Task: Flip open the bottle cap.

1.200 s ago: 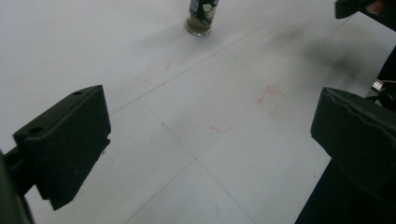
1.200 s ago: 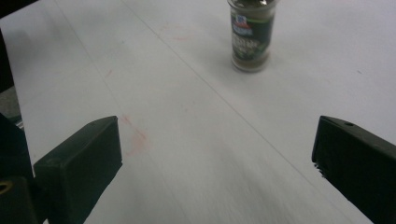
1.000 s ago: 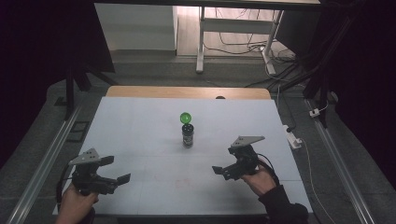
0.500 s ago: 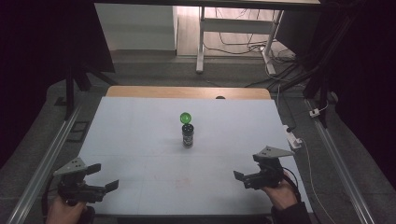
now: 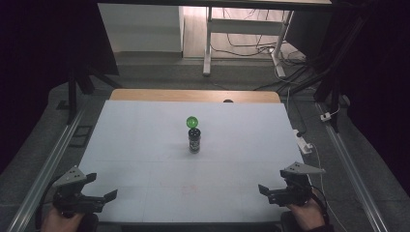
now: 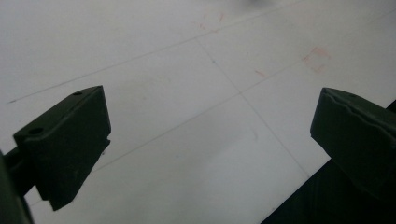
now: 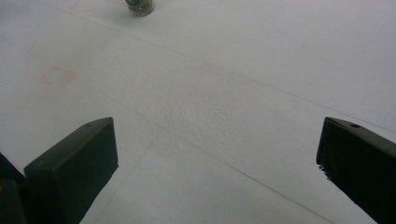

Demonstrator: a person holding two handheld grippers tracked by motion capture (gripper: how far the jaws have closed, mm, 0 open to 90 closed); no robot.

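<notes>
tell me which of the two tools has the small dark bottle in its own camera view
The right tool: the base of the small dark bottle with the green ball on top sits at the top edge of its view. The left tool looks across the bare white table.

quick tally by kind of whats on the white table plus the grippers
green ball: 1
dark bottle under the ball: 1
grippers, both open: 2, left gripper, right gripper
total: 4

small dark bottle, upright, mid-table, green ball apparently on top
</notes>
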